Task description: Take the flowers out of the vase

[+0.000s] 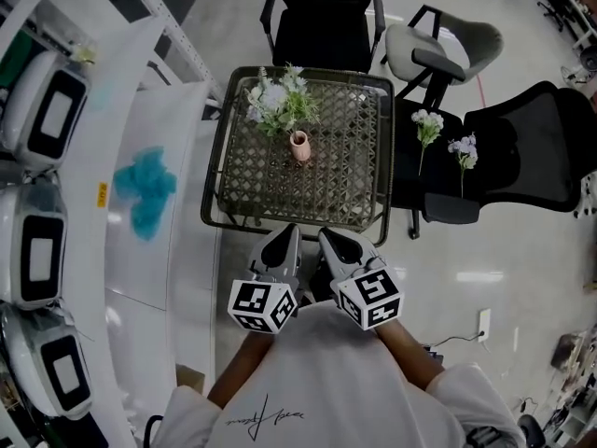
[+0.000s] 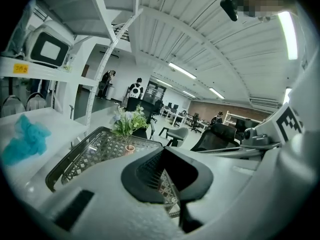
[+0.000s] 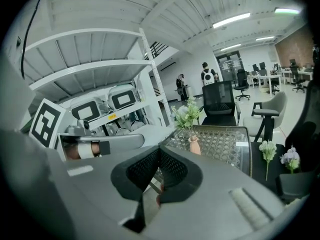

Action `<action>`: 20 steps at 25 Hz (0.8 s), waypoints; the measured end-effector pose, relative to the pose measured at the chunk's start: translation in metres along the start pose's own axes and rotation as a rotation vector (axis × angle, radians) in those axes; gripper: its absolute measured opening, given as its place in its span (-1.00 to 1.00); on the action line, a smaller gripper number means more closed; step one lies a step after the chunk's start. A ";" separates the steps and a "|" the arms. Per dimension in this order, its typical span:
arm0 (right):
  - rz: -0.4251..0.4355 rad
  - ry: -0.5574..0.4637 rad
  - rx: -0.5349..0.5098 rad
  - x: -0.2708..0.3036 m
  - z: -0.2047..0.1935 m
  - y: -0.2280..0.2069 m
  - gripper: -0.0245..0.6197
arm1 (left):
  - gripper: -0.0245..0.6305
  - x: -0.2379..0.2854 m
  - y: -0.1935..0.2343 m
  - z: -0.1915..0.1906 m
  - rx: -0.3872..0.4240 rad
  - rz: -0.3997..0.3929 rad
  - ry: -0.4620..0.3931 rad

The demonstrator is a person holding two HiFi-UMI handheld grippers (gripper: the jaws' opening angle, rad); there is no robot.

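A small pink vase (image 1: pixel 298 145) stands on the woven-pattern glass table (image 1: pixel 359 171), holding a bunch of green and white flowers (image 1: pixel 279 101) that leans to the far left. Two cut flowers (image 1: pixel 427 125) (image 1: pixel 464 150) lie on the black chair seat to the right of the table. My left gripper (image 1: pixel 287 237) and right gripper (image 1: pixel 326 237) sit side by side at the table's near edge, both shut and empty, well short of the vase. The left gripper view has the vase (image 2: pixel 129 148) ahead beyond the shut jaws (image 2: pixel 162 151). The right gripper view shows the vase (image 3: pixel 193 145) ahead of its gripper (image 3: pixel 160 149).
White shelving (image 1: pixel 140 250) with several white appliances (image 1: pixel 42 110) and a teal cloth (image 1: pixel 145 190) runs along the left. A black office chair (image 1: pixel 326 12) stands behind the table, a grey chair (image 1: pixel 438 43) at back right, a black chair (image 1: pixel 522 147) on the right.
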State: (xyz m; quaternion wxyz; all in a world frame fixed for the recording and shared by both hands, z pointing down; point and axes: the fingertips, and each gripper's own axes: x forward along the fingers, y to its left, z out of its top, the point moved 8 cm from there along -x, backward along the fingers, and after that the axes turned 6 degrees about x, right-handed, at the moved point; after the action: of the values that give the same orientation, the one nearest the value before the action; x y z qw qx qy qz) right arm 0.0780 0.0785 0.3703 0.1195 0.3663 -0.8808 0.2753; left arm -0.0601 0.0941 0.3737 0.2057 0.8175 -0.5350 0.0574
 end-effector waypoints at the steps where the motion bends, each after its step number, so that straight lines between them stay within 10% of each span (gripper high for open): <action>1: 0.004 0.002 -0.009 0.002 0.001 -0.004 -0.90 | -0.93 0.003 0.000 0.001 -0.002 0.010 -0.002; 20: 0.014 -0.051 -0.066 0.037 0.026 -0.042 -0.90 | -0.93 0.032 0.015 0.017 0.015 0.125 -0.036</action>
State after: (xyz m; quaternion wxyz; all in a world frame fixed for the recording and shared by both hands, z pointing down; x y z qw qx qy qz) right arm 0.0817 0.0177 0.3815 0.1071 0.3629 -0.8947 0.2376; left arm -0.0629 0.0548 0.3720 0.1859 0.7848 -0.5882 0.0592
